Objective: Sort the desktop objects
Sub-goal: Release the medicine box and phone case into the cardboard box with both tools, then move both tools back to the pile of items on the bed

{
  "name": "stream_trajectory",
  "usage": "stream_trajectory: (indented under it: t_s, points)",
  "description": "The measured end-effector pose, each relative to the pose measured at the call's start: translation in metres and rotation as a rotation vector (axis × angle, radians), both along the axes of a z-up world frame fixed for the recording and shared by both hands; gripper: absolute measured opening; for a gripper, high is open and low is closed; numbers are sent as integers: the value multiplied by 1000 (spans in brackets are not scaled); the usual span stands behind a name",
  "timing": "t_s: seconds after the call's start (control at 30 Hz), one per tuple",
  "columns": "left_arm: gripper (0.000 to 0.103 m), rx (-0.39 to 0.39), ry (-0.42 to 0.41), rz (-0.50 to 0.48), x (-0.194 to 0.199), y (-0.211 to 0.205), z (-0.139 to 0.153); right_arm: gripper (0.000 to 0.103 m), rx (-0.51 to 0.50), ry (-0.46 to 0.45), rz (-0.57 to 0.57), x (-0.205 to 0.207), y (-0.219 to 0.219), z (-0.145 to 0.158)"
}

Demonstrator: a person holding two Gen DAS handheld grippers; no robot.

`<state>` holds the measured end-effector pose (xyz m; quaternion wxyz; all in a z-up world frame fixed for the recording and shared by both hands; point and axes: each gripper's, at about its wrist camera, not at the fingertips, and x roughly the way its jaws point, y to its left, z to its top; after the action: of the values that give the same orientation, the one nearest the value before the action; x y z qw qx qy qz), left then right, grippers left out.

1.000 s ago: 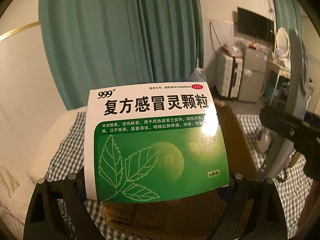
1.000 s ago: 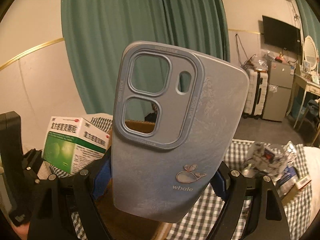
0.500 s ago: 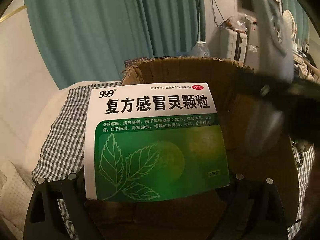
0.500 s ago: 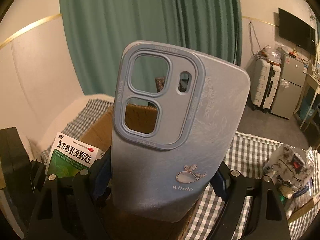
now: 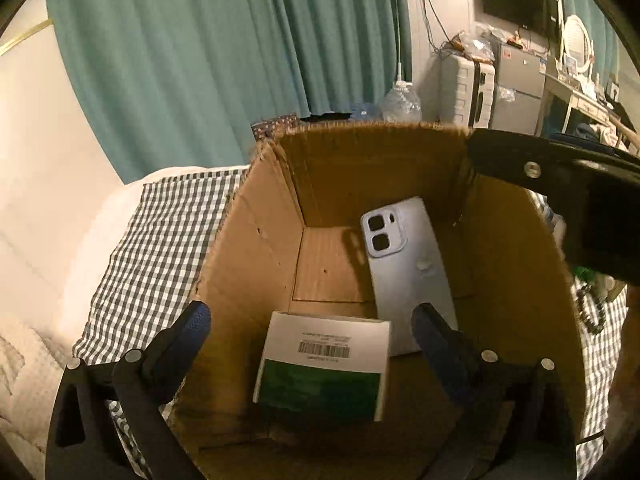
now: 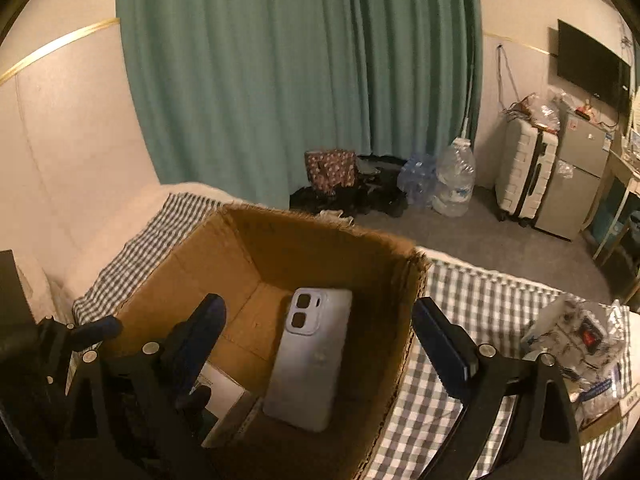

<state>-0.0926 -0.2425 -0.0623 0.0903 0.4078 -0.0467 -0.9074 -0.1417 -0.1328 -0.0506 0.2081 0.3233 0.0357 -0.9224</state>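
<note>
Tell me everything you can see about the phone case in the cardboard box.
The phone case is pale grey-blue, matte and plastic-looking, with a raised camera frame holding two square cutouts and a small slot, plus a faint emblem lower down. It lies back-up inside the cardboard box, loose, no gripper touching it. Its near end lies by the medicine box; contact is unclear.

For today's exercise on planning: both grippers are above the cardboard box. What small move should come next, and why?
Probably lift both grippers clear of the cardboard box: the medicine box and phone case already lie inside, and the left gripper and right gripper are opening with nothing gripped.
</note>
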Motion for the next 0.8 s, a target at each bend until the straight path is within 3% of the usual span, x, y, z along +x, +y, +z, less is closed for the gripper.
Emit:
stream_trajectory:
  t_s: [0.23, 0.5, 0.8]
  points:
    - [103, -2, 71, -1, 13, -2, 31, 95, -9, 47, -73, 17, 28, 33]
    - [103, 0, 201, -5, 49, 29, 91, 103, 8, 130, -132, 62, 66, 77]
    - [103, -43, 327, 8, 90, 72, 145, 103, 6, 212, -216, 114, 130, 125]
